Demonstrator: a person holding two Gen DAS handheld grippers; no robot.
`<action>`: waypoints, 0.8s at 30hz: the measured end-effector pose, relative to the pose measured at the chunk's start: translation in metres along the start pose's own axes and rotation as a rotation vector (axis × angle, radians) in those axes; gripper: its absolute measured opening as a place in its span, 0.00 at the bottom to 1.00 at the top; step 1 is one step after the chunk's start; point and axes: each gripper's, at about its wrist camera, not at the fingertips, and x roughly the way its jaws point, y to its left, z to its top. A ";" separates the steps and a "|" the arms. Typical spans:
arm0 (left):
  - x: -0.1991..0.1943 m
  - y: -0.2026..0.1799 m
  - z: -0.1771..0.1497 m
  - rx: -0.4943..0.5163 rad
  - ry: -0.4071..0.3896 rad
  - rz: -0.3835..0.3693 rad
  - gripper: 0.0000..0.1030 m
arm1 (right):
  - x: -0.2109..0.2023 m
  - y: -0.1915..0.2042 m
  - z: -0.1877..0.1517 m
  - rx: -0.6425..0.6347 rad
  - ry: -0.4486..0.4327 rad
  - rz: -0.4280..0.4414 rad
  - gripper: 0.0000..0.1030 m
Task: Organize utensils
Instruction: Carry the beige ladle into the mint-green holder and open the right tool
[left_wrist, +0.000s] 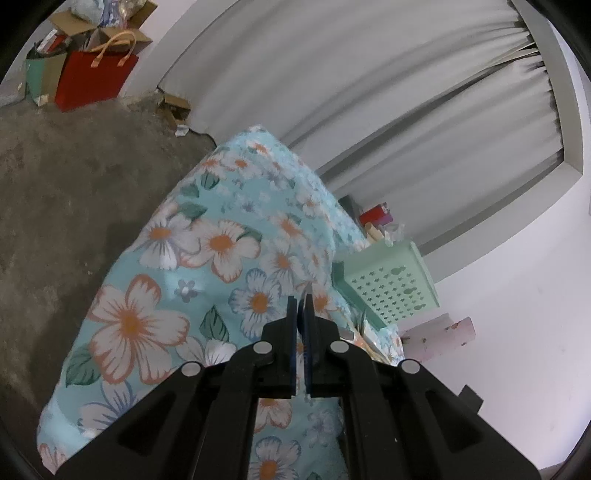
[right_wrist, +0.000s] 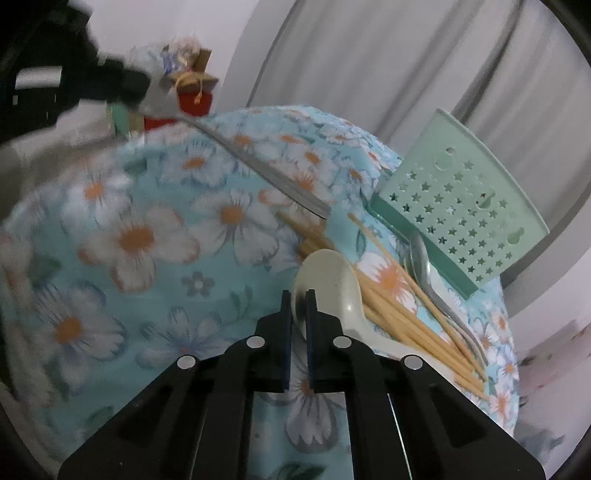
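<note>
Right gripper (right_wrist: 299, 295) clamped on rim of cream ladle spoon (right_wrist: 327, 280); left gripper (left_wrist: 301, 301) closed, empty.

Right wrist view: the jaws sit pinched on the near-left rim of the cream ladle spoon's bowl, with only that thin edge between the pads. The spoon lies on the floral tablecloth (right_wrist: 147, 236) toward the table's right edge, its handle running back to the right over a loose pile of wooden chopsticks (right_wrist: 399, 314). A metal spoon (right_wrist: 424, 266) lies just beside the chopsticks, at the foot of the green perforated utensil holder (right_wrist: 461, 206), which stands at the far right corner. A knife blade (right_wrist: 258, 170) rests on the cloth beyond the chopsticks. Left wrist view: the jaws are together with nothing between them, over the cloth, the holder ahead to the right.
</note>
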 end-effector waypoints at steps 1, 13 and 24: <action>-0.002 -0.002 0.002 0.006 -0.008 0.000 0.02 | -0.006 -0.007 0.003 0.027 -0.007 0.024 0.04; -0.012 -0.077 0.035 0.168 -0.092 -0.076 0.02 | -0.074 -0.101 0.013 0.389 -0.170 0.253 0.02; 0.036 -0.218 0.072 0.499 -0.163 -0.024 0.02 | -0.106 -0.193 -0.005 0.663 -0.379 0.389 0.02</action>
